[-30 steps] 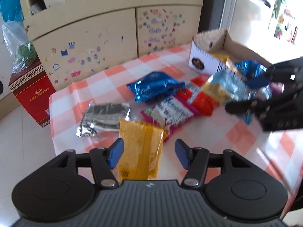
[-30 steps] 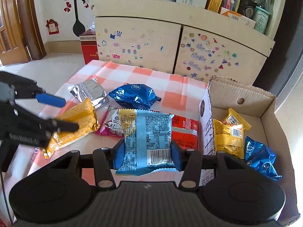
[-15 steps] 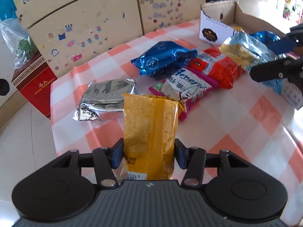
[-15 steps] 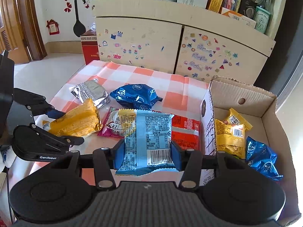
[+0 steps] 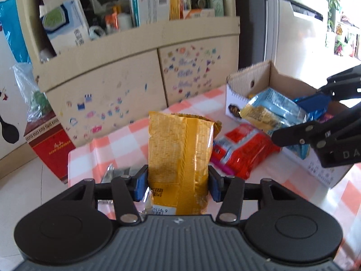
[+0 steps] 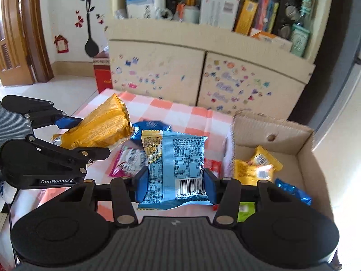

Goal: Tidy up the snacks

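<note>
My left gripper (image 5: 176,184) is shut on an orange-yellow snack packet (image 5: 180,155) and holds it upright above the checked table; the packet also shows in the right wrist view (image 6: 99,126). My right gripper (image 6: 176,186) is shut on a light blue snack packet (image 6: 178,160), lifted near the cardboard box (image 6: 304,158); the blue packet also shows in the left wrist view (image 5: 270,110). A red packet (image 5: 243,149), a pink-white packet (image 6: 128,160) and a dark blue packet (image 6: 151,126) lie on the table. The box holds a yellow packet (image 6: 257,167) and a blue packet (image 6: 293,192).
A silver packet (image 5: 117,171) lies at the table's left edge, mostly hidden behind my left fingers. A beige cabinet (image 6: 203,72) with stickers and a cluttered shelf stands behind the table. A red carton (image 5: 49,146) stands on the floor to the left.
My left gripper closed on the orange-yellow packet and lifted it off the table. My right gripper, still holding the light blue packet, rose and moved toward the box.
</note>
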Tool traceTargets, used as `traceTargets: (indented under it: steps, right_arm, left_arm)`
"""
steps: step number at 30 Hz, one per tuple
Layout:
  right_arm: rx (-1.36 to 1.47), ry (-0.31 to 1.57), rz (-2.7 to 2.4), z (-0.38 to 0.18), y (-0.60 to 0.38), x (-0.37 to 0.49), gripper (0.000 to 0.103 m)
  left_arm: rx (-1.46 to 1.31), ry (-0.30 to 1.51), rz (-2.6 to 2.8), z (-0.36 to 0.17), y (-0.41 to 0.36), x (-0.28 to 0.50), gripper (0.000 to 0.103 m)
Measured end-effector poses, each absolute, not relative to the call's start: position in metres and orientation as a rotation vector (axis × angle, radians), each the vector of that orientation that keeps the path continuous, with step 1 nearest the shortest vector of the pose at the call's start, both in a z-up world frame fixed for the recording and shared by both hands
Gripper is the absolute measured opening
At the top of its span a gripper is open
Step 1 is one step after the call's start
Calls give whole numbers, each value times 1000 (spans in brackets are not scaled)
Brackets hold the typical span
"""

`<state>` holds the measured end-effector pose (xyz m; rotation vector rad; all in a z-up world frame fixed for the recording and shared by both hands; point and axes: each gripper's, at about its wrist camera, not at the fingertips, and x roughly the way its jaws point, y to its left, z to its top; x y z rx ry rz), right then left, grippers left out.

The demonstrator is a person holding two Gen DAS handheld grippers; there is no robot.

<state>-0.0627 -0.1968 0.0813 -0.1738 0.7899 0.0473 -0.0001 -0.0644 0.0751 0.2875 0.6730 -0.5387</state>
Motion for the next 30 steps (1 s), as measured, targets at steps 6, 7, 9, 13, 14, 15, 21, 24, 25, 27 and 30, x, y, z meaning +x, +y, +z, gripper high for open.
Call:
traceTargets:
  steps: [6,7,9,13,14,15,21,24,25,27,30]
  right_arm:
    - [-176,748,-4,100,-218,-66,57]
    - [-180,741,-14,103,-221,-67,57]
    - [-187,730,-35,108,-229,-69,57]
    - [-178,717,-88,115,-249,-74,57]
    - [-168,714,-102,117,-254,-75,57]
    - [-157,711,-116,119,-259,-76,57]
    - [-79,697,-219,126,-289,-83,57]
    - [-53,705,-266,125,-300,-87,57]
    - [-44,713,-279,125,-303,-88,57]
    - [-27,727,-305,123,-309,-89,57]
    - [0,741,-351,121,-319,-89,57]
  left_arm:
    - [255,624,-570,91,-96,0,52]
    - [255,617,-579,93,-103,0,52]
    - [261,601,-594,94,-118,-1,52]
    - [270,582,-630,100,-148,-2,52]
    - [268,580,-640,102,-155,-2,52]
    - [269,578,-648,103,-162,-2,52]
    - [264,580,-683,107,-203,-3,52]
    - [253,601,-700,105,-222,-1,52]
    - [248,609,-705,104,-228,-1,52]
    - [248,623,-716,100,-241,0,52]
    - [228,653,-716,95,-255,3,52]
